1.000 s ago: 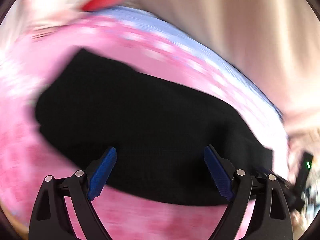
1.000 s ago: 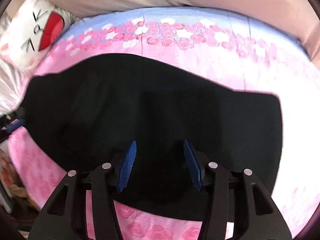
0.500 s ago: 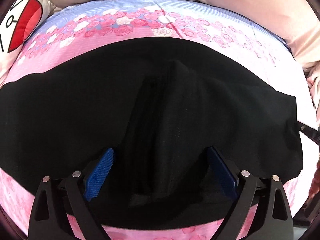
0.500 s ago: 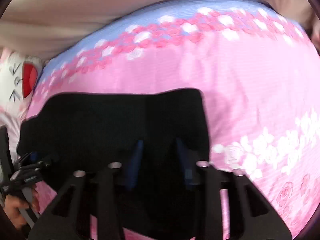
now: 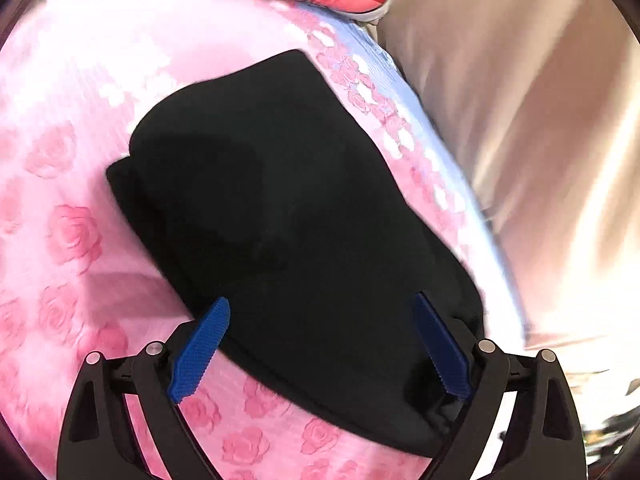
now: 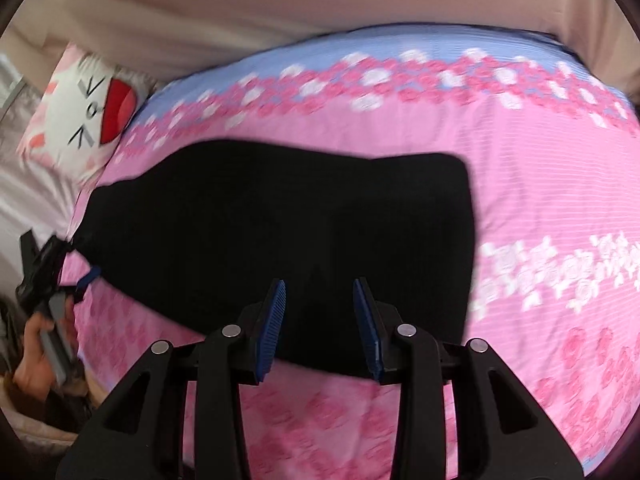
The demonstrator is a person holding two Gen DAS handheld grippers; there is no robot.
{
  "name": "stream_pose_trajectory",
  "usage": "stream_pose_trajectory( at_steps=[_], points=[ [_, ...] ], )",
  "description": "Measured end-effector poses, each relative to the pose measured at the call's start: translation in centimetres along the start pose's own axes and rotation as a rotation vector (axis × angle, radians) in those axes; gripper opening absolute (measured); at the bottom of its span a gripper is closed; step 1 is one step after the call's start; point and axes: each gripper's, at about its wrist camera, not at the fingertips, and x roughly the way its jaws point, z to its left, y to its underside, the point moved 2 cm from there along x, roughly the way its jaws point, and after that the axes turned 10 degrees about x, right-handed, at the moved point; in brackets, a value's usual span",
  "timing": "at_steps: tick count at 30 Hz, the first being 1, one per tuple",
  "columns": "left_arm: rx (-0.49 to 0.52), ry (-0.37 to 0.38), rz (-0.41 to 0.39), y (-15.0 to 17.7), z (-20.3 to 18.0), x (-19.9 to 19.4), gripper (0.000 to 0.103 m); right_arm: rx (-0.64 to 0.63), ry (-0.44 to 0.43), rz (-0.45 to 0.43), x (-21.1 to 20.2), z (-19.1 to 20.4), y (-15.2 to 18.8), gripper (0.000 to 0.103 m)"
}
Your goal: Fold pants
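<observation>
Left gripper (image 5: 320, 344): blue pads spread wide, nothing held, poised over near end of pants (image 5: 296, 216). Right gripper (image 6: 319, 320): pads moderately apart, nothing held, above pants' near edge. Pants: black, folded into compact bundle, lying on pink rose-print bedspread (image 6: 540, 208). Cat-face pillow (image 6: 86, 108) near bundle's left end. Beige curtain (image 5: 520, 100) behind bed.

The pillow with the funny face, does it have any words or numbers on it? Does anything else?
No words or numbers can be read anywhere.
pillow: only a drawn face, with black whisker strokes and a red mouth, no letters.
bedspread: rose print only.
black pants: no label or tag in view.
</observation>
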Motion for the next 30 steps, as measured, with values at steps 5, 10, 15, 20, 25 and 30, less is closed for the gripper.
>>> stream_pose_trajectory(
  at_steps=[5, 10, 15, 20, 25, 30],
  points=[
    [0.002, 0.044, -0.143, 0.2, -0.5, -2.6, 0.089, -0.080, -0.004, 0.018, 0.1, 3.6, 1.0, 0.035],
    [0.045, -0.120, -0.144, 1.1, 0.9, -2.3, 0.090, -0.104, 0.016, 0.014, 0.0, 4.9, 1.6, 0.034],
    [-0.042, -0.131, -0.163, -1.0, 5.4, -2.2, 0.091, -0.086, 0.026, 0.020, 0.3, 5.0, 1.8, 0.035],
    [-0.030, -0.129, -0.202, -3.3, 4.7, -0.5, 0.080, -0.105, 0.035, 0.038, 0.6, 5.5, 2.2, 0.035],
    [0.153, -0.148, -0.241, -4.3, 1.0, -0.6, 0.015, -0.100, 0.037, 0.017, 0.0, 4.9, 2.0, 0.034],
    [0.614, -0.039, -0.251, -2.3, -12.2, -2.0, 0.015, 0.014, 0.042, -0.027, -1.0, 1.3, 0.8, 0.034]
  ],
)
